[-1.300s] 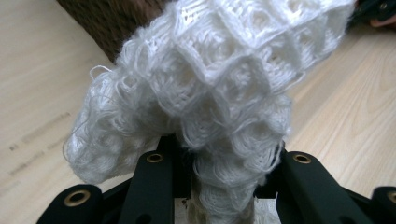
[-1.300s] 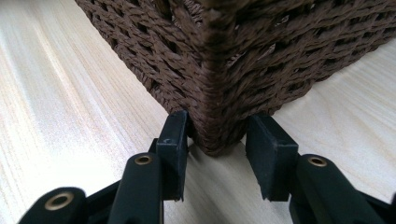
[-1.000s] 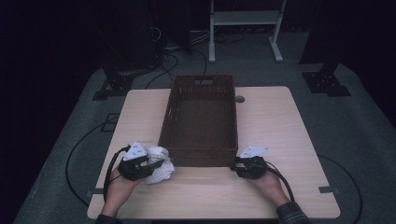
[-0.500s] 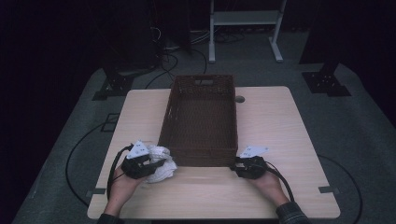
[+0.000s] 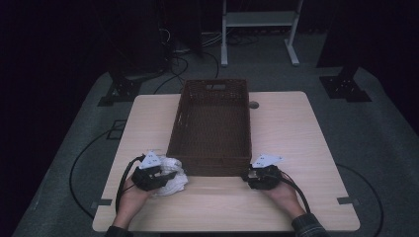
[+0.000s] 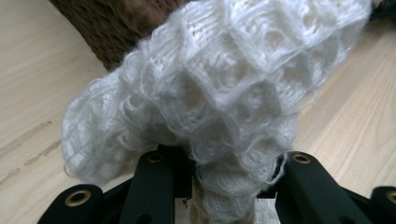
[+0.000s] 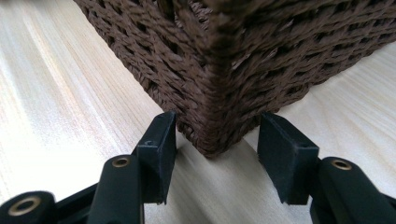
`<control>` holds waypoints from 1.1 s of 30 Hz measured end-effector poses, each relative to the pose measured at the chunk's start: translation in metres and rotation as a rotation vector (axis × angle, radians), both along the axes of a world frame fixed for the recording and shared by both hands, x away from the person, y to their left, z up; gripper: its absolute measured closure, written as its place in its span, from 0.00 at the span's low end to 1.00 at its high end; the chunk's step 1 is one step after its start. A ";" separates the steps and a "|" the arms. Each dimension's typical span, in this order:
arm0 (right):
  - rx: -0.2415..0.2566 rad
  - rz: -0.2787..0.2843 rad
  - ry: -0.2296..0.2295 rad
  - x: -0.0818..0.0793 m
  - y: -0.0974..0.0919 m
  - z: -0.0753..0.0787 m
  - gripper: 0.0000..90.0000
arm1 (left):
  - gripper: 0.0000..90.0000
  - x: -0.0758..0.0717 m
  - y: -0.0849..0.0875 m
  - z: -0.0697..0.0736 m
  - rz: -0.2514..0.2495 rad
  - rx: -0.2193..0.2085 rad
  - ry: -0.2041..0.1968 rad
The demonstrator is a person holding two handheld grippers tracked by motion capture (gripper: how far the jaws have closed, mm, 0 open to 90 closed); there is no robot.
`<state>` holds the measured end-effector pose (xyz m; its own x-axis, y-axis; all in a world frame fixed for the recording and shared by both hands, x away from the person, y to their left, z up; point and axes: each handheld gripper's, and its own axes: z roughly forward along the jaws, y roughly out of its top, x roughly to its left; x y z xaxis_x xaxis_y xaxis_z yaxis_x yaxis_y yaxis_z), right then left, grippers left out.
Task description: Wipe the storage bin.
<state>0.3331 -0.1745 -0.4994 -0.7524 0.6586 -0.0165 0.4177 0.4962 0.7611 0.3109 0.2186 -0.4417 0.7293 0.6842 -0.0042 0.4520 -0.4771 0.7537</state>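
My left gripper (image 5: 165, 177) is shut on a white knitted cloth (image 5: 174, 180) at the table's front left, just beside the near left corner of a brown wicker basket (image 5: 212, 165). In the left gripper view the cloth (image 6: 219, 84) bulges out above the left gripper (image 6: 224, 161), and a fold runs down between the jaws. My right gripper (image 5: 247, 177) sits at the basket's near right corner. In the right gripper view that corner of the basket (image 7: 224, 70) stands between the jaws of the right gripper (image 7: 217, 135), which have just been opening; the pads stand close beside the weave.
The basket lies lengthwise along the middle of the light wooden table (image 5: 296, 128). A round cable hole (image 5: 254, 104) sits right of the basket's far end. Black stand bases (image 5: 344, 88), cables and a white frame (image 5: 257, 19) stand on the grey floor beyond.
The left gripper with the cloth has edged slightly right, toward the basket. The right hand has kept its place at the basket's corner.
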 end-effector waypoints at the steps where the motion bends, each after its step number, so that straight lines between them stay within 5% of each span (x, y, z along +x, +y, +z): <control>1: 0.000 0.000 0.000 0.000 0.000 0.000 0.51 | 0.74 0.000 0.000 0.000 0.000 0.000 0.000; 12: 0.070 -0.015 -0.007 0.000 -0.001 0.001 0.56 | 0.74 0.005 -0.002 -0.009 -0.002 0.025 0.040; 26: 0.034 -0.013 0.029 0.001 0.002 -0.001 0.70 | 0.74 0.017 -0.004 -0.027 0.013 0.054 0.111; 33: 0.036 -0.019 0.030 0.001 0.004 -0.001 0.71 | 0.74 0.017 -0.005 -0.026 0.016 0.056 0.109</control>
